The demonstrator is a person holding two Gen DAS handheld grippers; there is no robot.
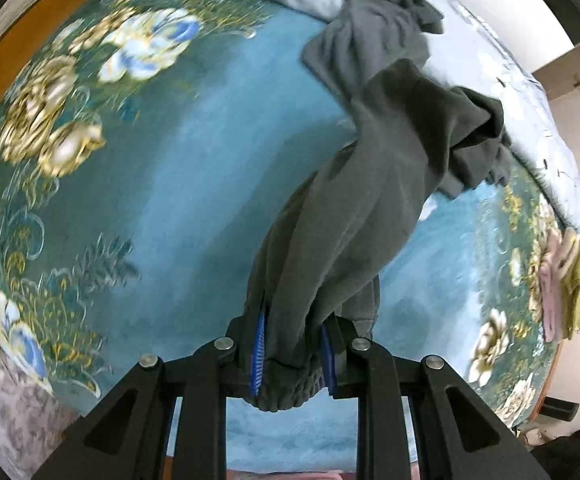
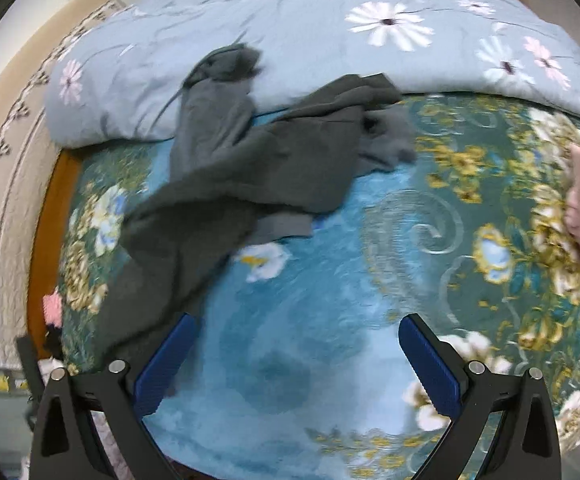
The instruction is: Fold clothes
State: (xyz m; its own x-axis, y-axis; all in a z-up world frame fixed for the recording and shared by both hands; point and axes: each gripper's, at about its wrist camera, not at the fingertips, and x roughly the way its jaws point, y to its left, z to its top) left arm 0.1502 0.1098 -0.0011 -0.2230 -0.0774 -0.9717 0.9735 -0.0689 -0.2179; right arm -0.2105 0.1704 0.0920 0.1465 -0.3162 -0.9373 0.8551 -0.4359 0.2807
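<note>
Left tongs: your left tongs (image 1: 294, 350) are clamped on the gathered, elastic edge of the grey garment (image 1: 374, 184), blue pads pressing it from both sides.
Right tongs: your right tongs (image 2: 294, 364) stand wide apart with nothing between them, over bare blanket.
Garment: it runs from your left tongs up and away in a twisted rope, the far end crumpled on the bed against the quilt (image 2: 290, 40). In the right view it lies rumpled across the blanket's left half, one end just beside your left pad.
Bed: blue floral blanket (image 1: 149, 184) covers it; the pale flowered quilt is bunched along the far edge.
Right edge: pink and yellow cloths (image 1: 566, 280) lie there.
</note>
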